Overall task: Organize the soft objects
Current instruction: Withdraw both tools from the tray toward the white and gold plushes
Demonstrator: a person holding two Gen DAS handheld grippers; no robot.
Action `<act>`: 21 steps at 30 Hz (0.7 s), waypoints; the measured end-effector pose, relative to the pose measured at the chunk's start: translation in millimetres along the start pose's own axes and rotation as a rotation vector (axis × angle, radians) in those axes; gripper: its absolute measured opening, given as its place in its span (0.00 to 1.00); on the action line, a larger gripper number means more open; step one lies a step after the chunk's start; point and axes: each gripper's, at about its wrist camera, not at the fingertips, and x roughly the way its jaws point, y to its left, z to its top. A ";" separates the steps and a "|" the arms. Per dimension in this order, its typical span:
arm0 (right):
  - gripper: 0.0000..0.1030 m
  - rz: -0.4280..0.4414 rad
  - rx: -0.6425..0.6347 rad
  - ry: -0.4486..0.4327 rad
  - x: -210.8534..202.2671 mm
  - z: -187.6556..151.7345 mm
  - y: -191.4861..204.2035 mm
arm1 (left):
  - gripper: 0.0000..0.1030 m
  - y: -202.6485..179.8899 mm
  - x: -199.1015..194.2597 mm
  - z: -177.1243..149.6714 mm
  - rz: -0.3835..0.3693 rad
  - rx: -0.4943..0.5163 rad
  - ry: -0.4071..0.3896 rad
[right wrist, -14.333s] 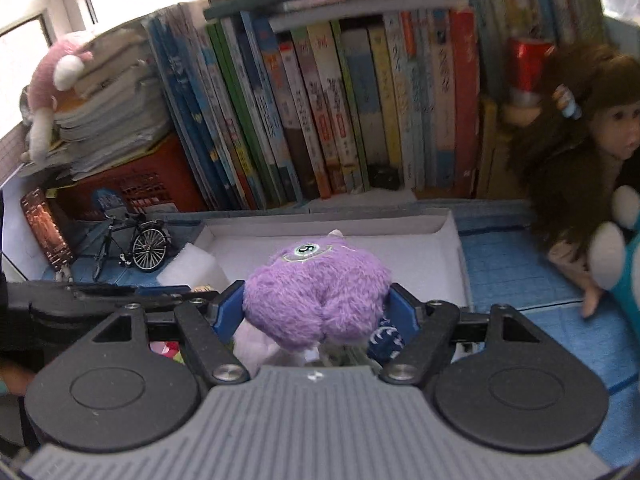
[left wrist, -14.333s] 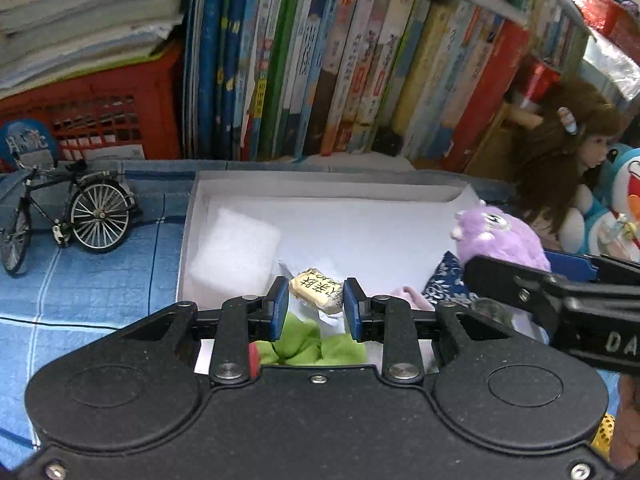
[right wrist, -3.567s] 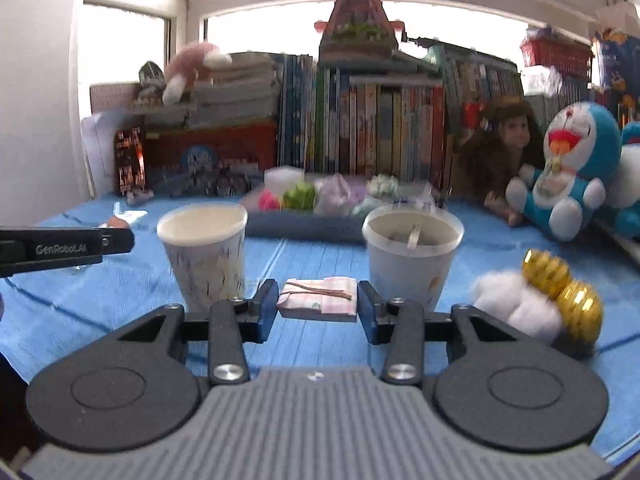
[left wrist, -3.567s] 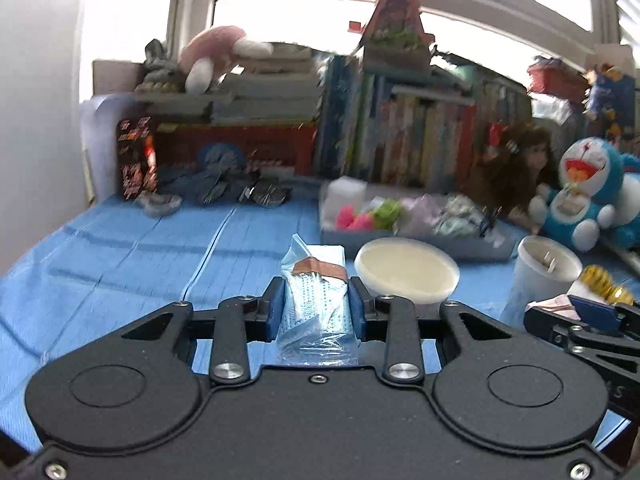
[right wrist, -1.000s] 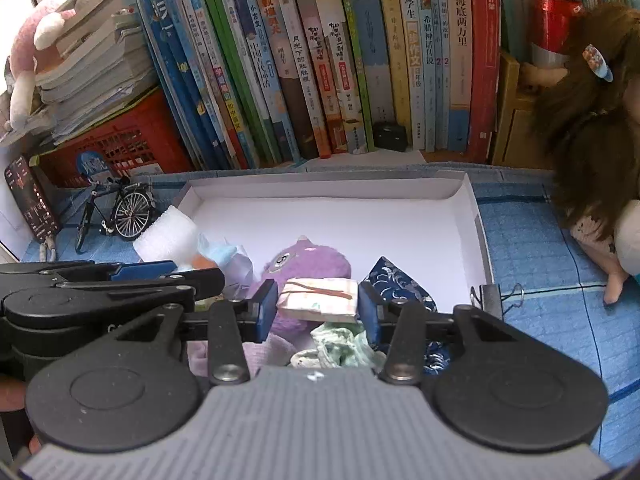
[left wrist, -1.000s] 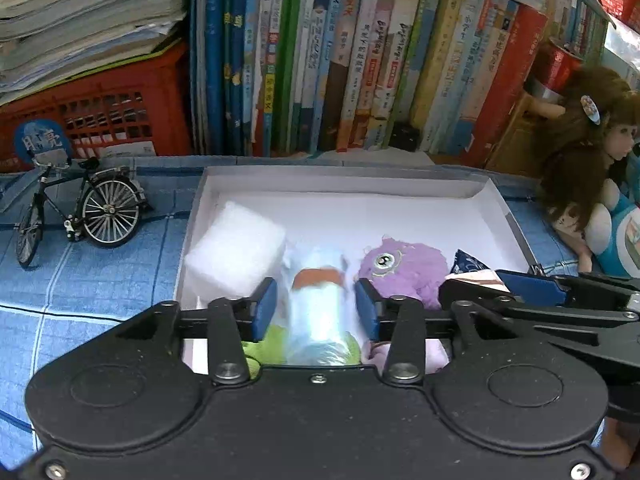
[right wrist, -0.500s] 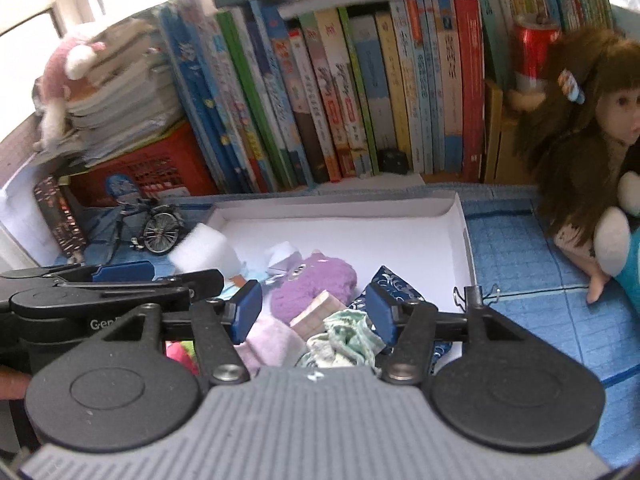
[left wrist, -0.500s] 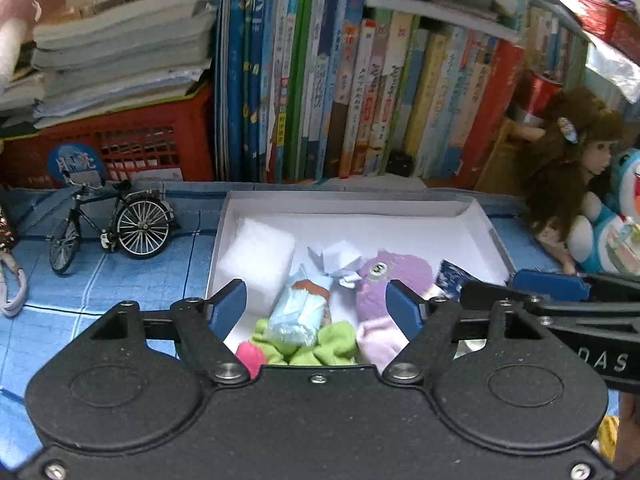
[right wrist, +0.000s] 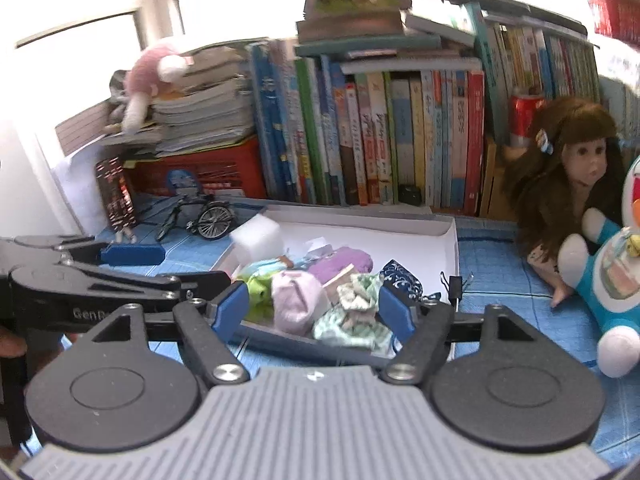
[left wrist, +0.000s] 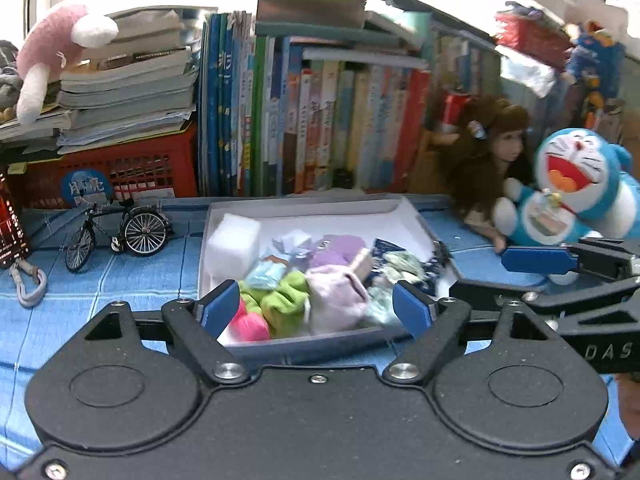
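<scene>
Both tongs are wide open and hold nothing. The left tongs (left wrist: 316, 310) hang just near of the box (left wrist: 304, 204), and the right tongs (right wrist: 314, 306) hang near it too, a bit more to the right.

The box is white inside and sits on a counter (left wrist: 100, 280) with a blue striped cloth. The soft things fill the near half of the box. There is a white foam block (left wrist: 234, 244) at the far left, a light blue pack (left wrist: 266, 274), a green sock (left wrist: 286, 300), a pink ball (left wrist: 248, 326), a pale pink pouch (left wrist: 338, 302), a purple plush (left wrist: 340, 246), a green and white cloth (right wrist: 356, 322) and a dark blue patterned cloth (right wrist: 402, 278) at the right. The far half of the box is bare.

Left of the box stands a small toy bike (left wrist: 118, 232). Behind it is a red basket (left wrist: 120, 168) with a stack of books and a pink plush (left wrist: 52, 52) on top. A long row of books (left wrist: 312, 120) stands behind the box. To the right sit a doll (right wrist: 568, 184) with brown hair and a blue cat toy (left wrist: 568, 196). Bright windows are at the far back.
</scene>
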 end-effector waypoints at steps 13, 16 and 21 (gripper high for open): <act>0.85 -0.016 -0.103 -0.094 -73.6 -62.0 17.5 | 0.86 -42.0 -85.9 -81.6 0.012 0.118 -0.203; 0.85 -0.028 -0.125 -0.092 -86.0 -77.0 17.3 | 0.87 -55.2 -98.2 -102.7 0.016 0.134 -0.224; 0.86 -0.063 -0.190 -0.086 -103.8 -102.0 16.6 | 0.87 -73.1 -109.5 -136.8 0.016 0.105 -0.219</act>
